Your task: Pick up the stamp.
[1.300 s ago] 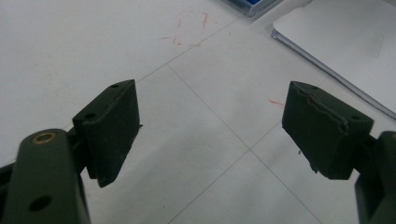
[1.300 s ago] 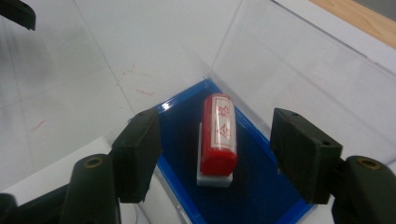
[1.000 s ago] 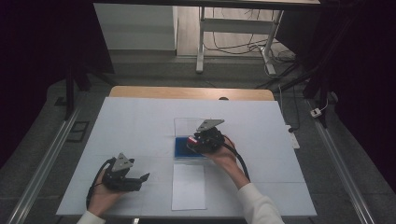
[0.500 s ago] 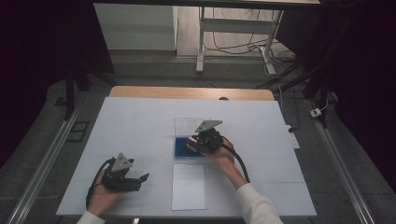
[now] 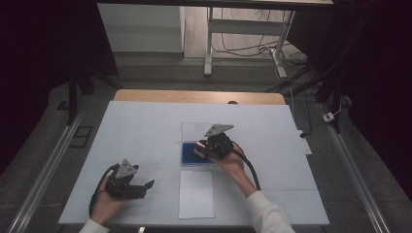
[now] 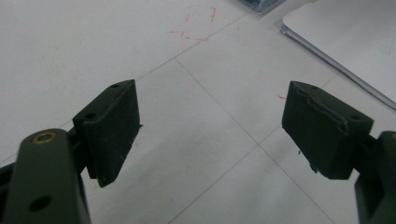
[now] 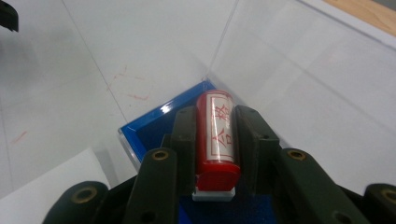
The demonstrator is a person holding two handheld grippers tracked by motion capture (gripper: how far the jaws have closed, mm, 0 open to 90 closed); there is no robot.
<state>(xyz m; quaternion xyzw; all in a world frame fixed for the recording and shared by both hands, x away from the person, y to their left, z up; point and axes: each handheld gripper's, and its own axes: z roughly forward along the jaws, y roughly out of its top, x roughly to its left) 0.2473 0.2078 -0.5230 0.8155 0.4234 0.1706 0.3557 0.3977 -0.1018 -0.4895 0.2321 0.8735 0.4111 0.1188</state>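
Note:
A red cylinder stamp (image 7: 217,135) with printed characters on its label is clamped between the jaws of my right gripper (image 7: 217,116). That gripper (image 5: 204,145) hovers over a blue ink pad (image 5: 190,155), with the stamp's end pointing down at the pad (image 7: 154,126). The pad lies in a clear case whose lid (image 5: 193,130) stands open behind it. A white sheet of paper (image 5: 196,194) lies just in front of the pad. My left gripper (image 5: 145,187) rests low at the table's front left, its jaws wide apart with nothing between them (image 6: 210,116).
White covering (image 5: 145,126) spans the table, with faint red marks (image 6: 196,23) on it. A corner of the paper (image 6: 355,37) lies ahead and to the right of the left gripper. The wooden table edge (image 5: 194,96) runs along the far side. Cables trail from both grippers.

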